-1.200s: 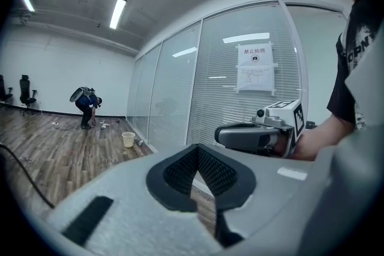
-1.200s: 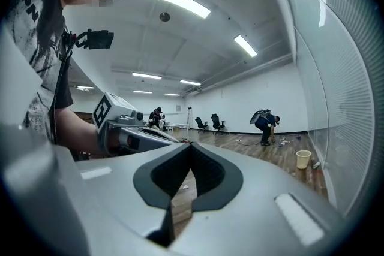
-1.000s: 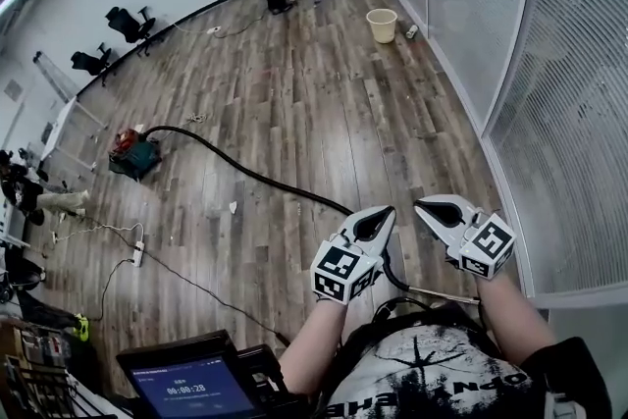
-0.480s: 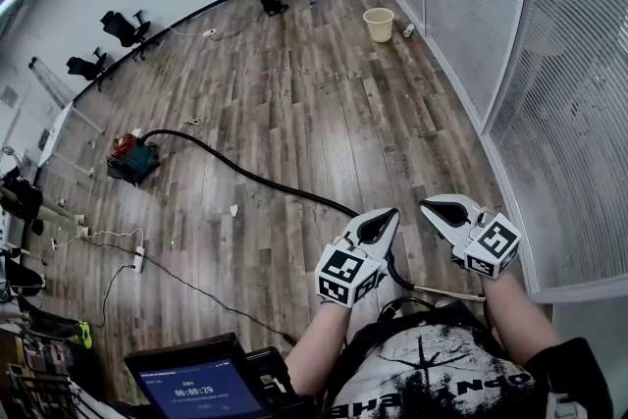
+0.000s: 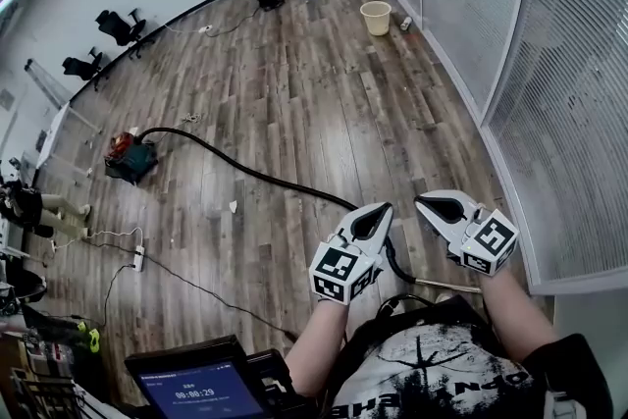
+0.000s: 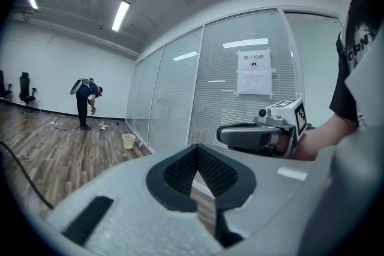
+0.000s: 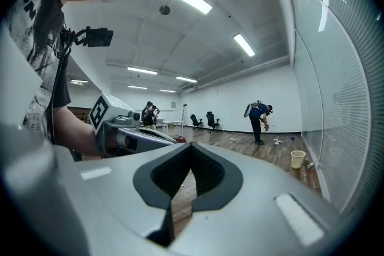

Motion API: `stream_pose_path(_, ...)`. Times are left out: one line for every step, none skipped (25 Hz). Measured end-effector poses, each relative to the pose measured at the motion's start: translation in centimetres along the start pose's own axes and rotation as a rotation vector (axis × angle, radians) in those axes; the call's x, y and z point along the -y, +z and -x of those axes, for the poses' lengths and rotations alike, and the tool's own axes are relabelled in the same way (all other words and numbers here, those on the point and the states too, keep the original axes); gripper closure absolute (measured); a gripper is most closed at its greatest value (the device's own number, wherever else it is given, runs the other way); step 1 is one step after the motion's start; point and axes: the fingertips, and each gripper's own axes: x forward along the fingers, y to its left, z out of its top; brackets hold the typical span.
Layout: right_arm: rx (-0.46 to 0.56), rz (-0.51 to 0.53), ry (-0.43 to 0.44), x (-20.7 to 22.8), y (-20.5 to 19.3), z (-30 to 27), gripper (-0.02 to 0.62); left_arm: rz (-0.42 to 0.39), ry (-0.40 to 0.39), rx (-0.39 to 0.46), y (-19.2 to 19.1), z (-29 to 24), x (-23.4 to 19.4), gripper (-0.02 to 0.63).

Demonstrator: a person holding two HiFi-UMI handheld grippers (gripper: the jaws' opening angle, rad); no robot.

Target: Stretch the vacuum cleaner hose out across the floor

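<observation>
I note: hose [image 5: 245, 170] black, mid-left; vacuum [image 5: 130, 158] teal, red top; floor [image 5: 324, 103] grey-brown planks; bucket [image 5: 375, 17] cream, top; left gripper [image 5: 381, 211], right gripper [image 5: 424, 203] white, black-and-white marker cubes.

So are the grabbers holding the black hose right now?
No, nothing is held. The left gripper and the right gripper are both shut and empty. The hose lies on the floor, running past beneath them.
</observation>
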Motion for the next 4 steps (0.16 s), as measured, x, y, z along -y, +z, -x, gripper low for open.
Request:
stream_pose_path(0.001,0.000,-0.001,-0.01,-0.04,-0.13,0.589,-0.001,0.002,0.000,-0.09,0.05,-0.17,0.606)
stream_pose_path(0.003,0.000,-0.002,0.00,-0.09,-0.25,0.589,-0.001,0.004,0.000,-0.21,0.09,-0.35,0.605)
stream_pose_path(0.006,-0.001,-0.004,0.02,-0.13,-0.37,0.589,-0.001,0.007,0.001,-0.33,0.13,-0.53,0.606)
stream_pose_path(0.009,-0.002,-0.006,0.05,-0.18,-0.49,0.589,-0.001,0.009,0.001,-0.45,0.15,-0.71,0.606)
